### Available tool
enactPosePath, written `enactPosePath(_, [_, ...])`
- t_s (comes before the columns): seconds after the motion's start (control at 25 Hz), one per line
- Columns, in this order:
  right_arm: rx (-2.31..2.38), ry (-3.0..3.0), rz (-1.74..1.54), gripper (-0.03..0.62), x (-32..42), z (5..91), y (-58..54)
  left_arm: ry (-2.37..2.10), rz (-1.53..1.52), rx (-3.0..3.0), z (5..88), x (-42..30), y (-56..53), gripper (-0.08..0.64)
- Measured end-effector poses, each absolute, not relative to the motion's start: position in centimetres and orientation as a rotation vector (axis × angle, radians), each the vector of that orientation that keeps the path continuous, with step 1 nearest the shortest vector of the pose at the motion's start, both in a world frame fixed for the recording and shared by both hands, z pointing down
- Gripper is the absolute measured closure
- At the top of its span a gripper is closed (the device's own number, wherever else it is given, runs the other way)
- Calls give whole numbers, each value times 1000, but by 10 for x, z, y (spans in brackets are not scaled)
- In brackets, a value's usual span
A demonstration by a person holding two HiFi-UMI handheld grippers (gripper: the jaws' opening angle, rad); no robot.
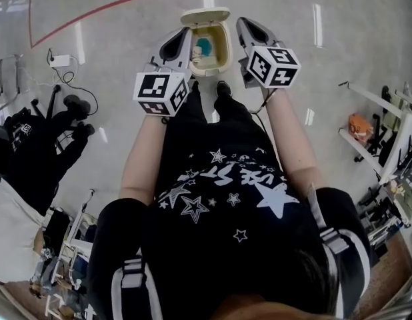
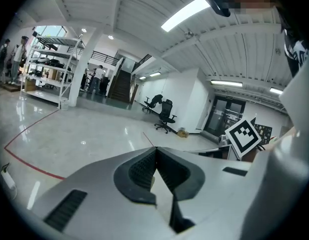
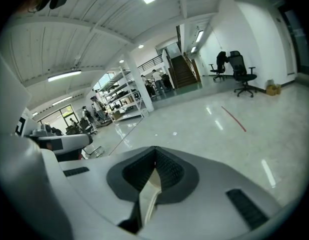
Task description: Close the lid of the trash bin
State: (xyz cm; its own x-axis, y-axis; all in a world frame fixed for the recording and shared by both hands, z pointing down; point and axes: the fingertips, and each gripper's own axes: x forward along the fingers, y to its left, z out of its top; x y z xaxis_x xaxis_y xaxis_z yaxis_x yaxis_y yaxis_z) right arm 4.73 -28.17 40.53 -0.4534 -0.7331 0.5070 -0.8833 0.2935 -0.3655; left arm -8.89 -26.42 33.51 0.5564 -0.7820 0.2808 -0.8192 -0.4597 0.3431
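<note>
While its lid (image 1: 205, 15) stands tipped back on the far side, the cream trash bin (image 1: 225, 47) sits open on the glossy floor, just ahead of the person's black shoes (image 1: 223, 88). Something teal (image 1: 203, 45) lies inside it. The left gripper (image 1: 184, 37) hangs by the bin's left rim and the right gripper (image 1: 245, 27) by its right rim; the head view does not settle whether either touches it. Each gripper view shows its jaws pressed together tip to tip, with nothing between them. Farther out, a red line (image 1: 93, 12) crosses the floor at the left, near a white power strip (image 1: 59, 61) with a black cable.
</note>
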Motion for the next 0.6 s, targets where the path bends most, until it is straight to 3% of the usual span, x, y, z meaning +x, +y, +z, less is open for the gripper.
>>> enactPosePath(0.6, [1510,-2105,947,586,33,502,-354,-1120,219,2309,436,-95,-350,549])
